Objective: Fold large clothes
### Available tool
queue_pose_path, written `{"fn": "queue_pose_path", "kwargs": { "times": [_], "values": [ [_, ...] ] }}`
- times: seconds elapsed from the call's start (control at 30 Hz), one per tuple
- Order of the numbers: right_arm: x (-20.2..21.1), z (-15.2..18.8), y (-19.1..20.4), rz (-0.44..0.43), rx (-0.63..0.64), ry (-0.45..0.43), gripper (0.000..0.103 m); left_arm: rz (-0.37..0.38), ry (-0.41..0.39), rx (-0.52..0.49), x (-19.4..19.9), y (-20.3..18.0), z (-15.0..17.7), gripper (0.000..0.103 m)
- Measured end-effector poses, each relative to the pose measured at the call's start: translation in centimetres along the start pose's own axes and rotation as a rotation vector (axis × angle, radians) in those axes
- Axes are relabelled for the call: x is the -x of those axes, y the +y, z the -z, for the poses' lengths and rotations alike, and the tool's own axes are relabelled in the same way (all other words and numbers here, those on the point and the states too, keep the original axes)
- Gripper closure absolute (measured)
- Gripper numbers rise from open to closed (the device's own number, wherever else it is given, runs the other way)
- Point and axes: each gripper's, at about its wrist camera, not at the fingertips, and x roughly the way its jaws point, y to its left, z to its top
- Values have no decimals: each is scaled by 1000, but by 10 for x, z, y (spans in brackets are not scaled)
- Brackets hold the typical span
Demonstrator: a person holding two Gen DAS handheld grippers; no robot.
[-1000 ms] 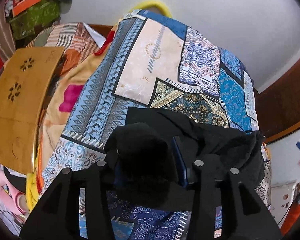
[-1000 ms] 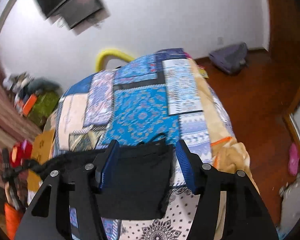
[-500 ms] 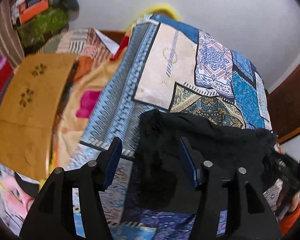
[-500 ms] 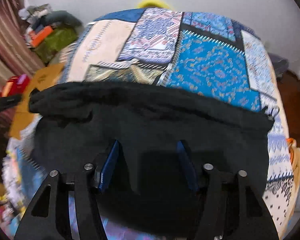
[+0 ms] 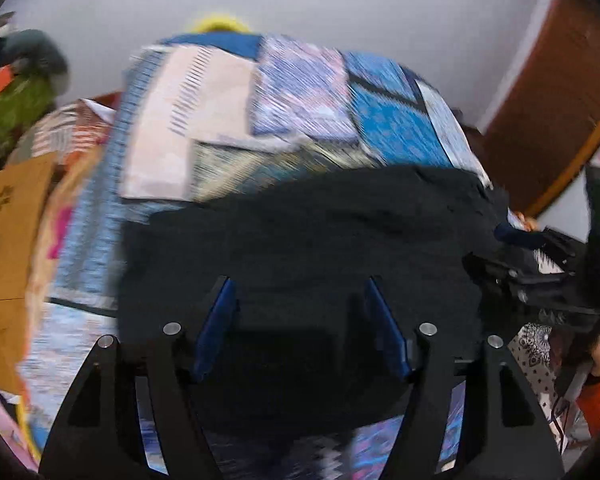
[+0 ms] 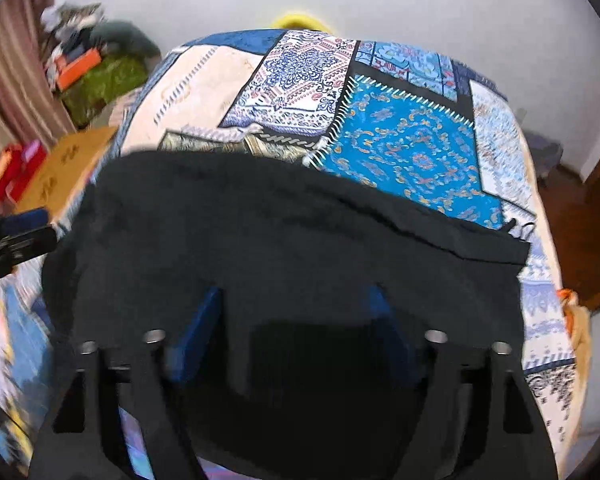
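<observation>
Lying flat across the near half of the bed [image 6: 412, 148], the black garment [image 6: 284, 248] spans almost the full width of the patchwork cover, its far edge running slightly askew from the left side toward the right side. A short cord or loop shows at its far right corner.

Left hand-held gripper [image 5: 300, 320]: fingers spread wide, blue pads [image 5: 216, 324] apart, positioned over the near part of the garment. No cloth is visible between the pads. This view is motion-blurred.

Right hand-held gripper [image 6: 296, 328]: fingers likewise spread, poised over the garment's near part, gripping nothing. Whether the pads touch the cloth cannot be told.

The right unit's body appears at the right edge of the left wrist view, beside the garment's right end.

A wooden board [image 5: 8, 248] stands off the bed's left side. A yellow object [image 6: 296, 22] shows beyond the far edge, against the white wall [image 6: 420, 4].
</observation>
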Motion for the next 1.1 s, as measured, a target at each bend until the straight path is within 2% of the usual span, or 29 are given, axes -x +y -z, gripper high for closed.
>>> {"fn": "queue_pose_path", "kwargs": {
  "times": [0.07, 0.1, 0.2, 0.3, 0.37, 0.53, 0.7, 0.87, 0.93, 1.1],
  "values": [
    [1, 9, -7, -13, -4, 0, 16, -17, 13, -2, -18, -14, 3, 37],
    [2, 13, -10, -17, -10, 3, 15, -53, -10, 6, -27, -19, 5, 36],
    [4, 27, -23, -34, -34, 20, 8, -80, -45, 47, -31, -18, 8, 26],
    [7, 39, -35, -74, -69, 42, 5, -44, -43, 84, -29, -4, 18, 23],
    [11, 45, -40, -88, -87, 56, 5, -42, -44, 90, -21, 2, 26, 22],
    [23, 53, -41, -60, -87, 58, 5, -100, -67, 105, 4, 15, 48, 18],
    [39, 58, -34, -9, -47, 35, 5, -214, -137, 103, 41, 24, 69, 19],
    [58, 57, -22, 21, 9, -22, 5, -173, -192, 272, 70, 53, 86, 18],
    [64, 56, -17, 30, 29, -53, 5, -96, -164, 381, 71, 71, 93, 18],
    [64, 51, -4, -1, 27, -84, 5, 60, -90, 552, 48, 98, 106, 18]
  ]
}}
